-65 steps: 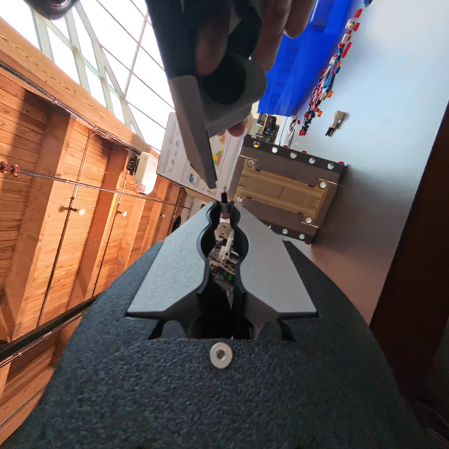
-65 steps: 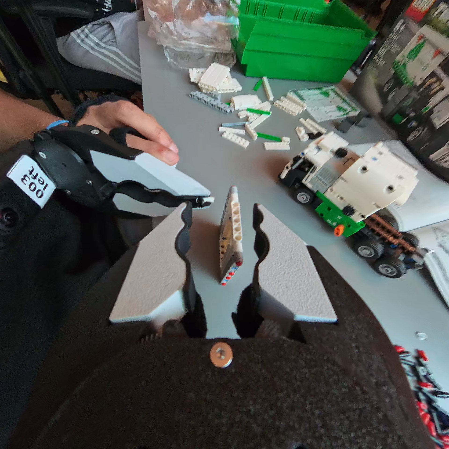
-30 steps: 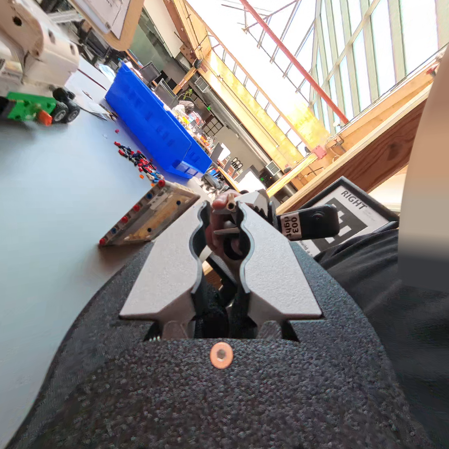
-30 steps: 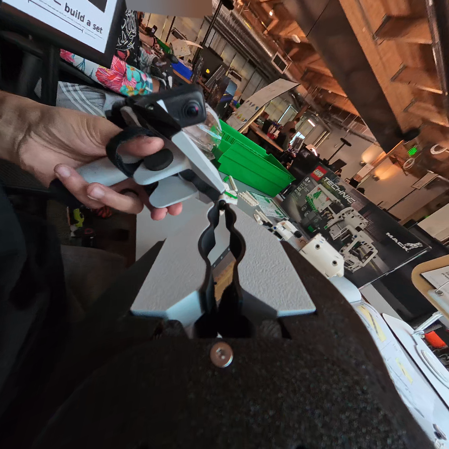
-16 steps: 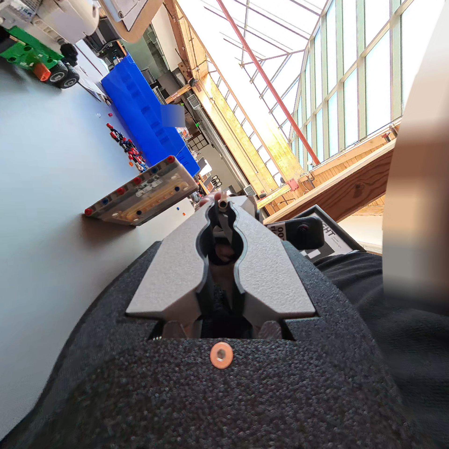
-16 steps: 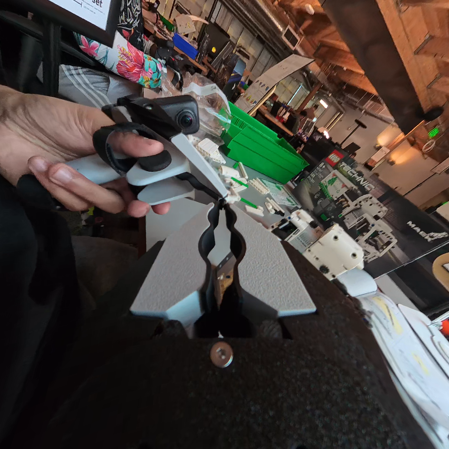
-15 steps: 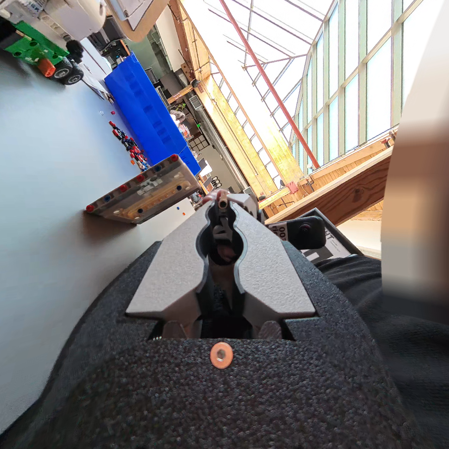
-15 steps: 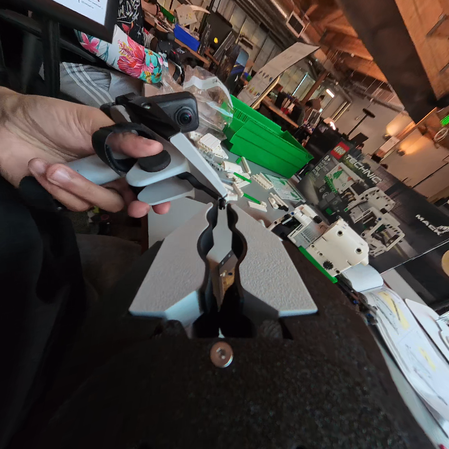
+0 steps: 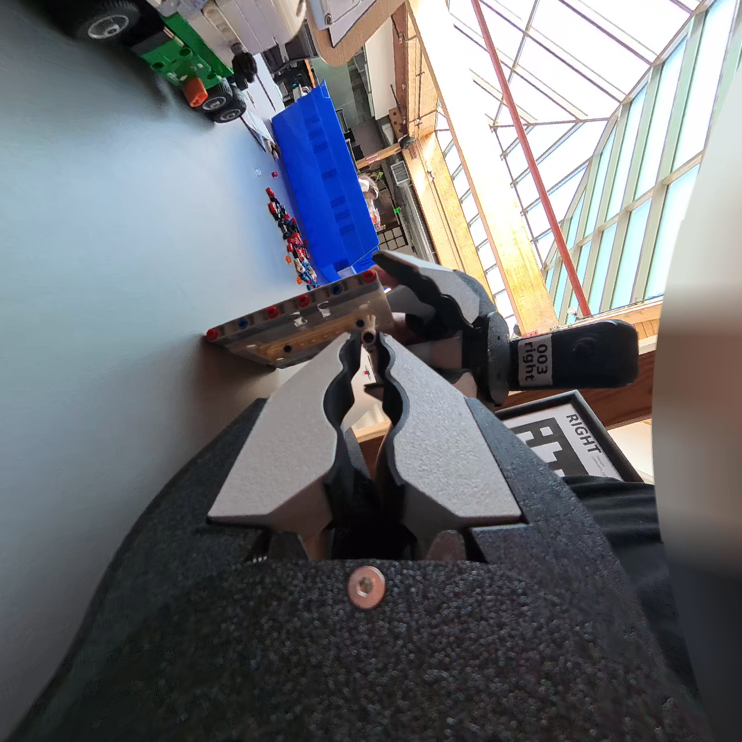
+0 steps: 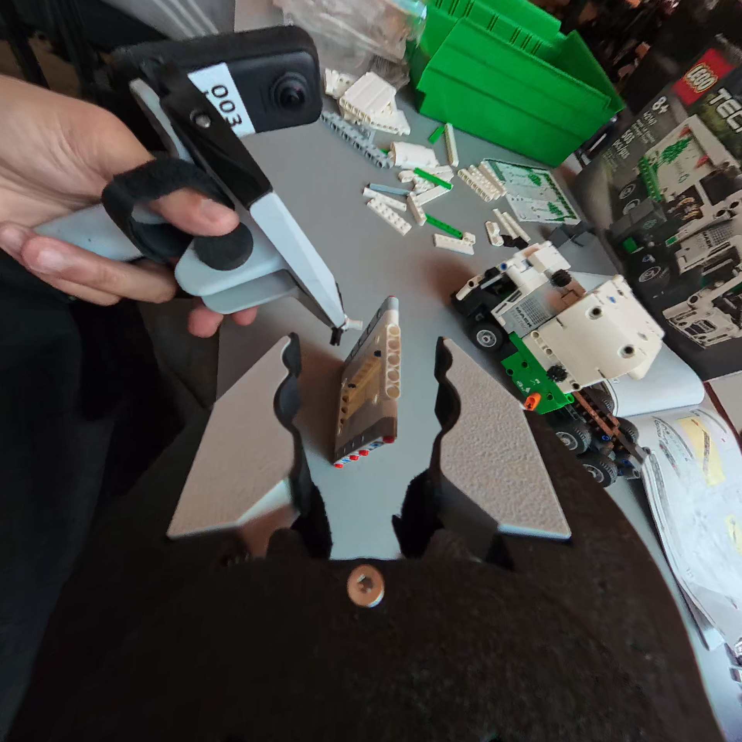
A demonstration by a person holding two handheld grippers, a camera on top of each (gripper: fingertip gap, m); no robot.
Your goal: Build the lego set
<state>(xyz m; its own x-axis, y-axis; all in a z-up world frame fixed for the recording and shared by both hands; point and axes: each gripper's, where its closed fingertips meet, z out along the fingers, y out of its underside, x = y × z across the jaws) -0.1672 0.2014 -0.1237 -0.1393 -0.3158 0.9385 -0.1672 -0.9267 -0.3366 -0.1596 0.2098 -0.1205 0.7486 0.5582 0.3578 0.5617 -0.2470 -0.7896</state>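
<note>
My left gripper (image 9: 366, 342) is shut on a small tan pin (image 9: 368, 335), held just off the edge of a grey and tan panel sub-assembly (image 9: 297, 329) that lies on the grey table. In the right wrist view the left gripper (image 10: 339, 327) shows at upper left with the pin (image 10: 354, 323) at its tip. My right gripper (image 10: 366, 346) is open and empty above the panel (image 10: 369, 385), which shows between its fingers. A part-built white and green truck (image 10: 554, 333) stands to the right.
Loose white and green beams (image 10: 421, 180) lie beyond the panel, with green bins (image 10: 502, 76) behind. The set's box (image 10: 682, 200) and an open booklet (image 10: 702, 482) are on the right. A blue bin (image 9: 321, 180) and a pile of small coloured pins (image 9: 291, 237) show in the left wrist view. The grippers are tip to tip, or close to it.
My right gripper has opened and tipped down to look at the table and the panel. My left gripper has swung closer to the panel, still shut on the pin.
</note>
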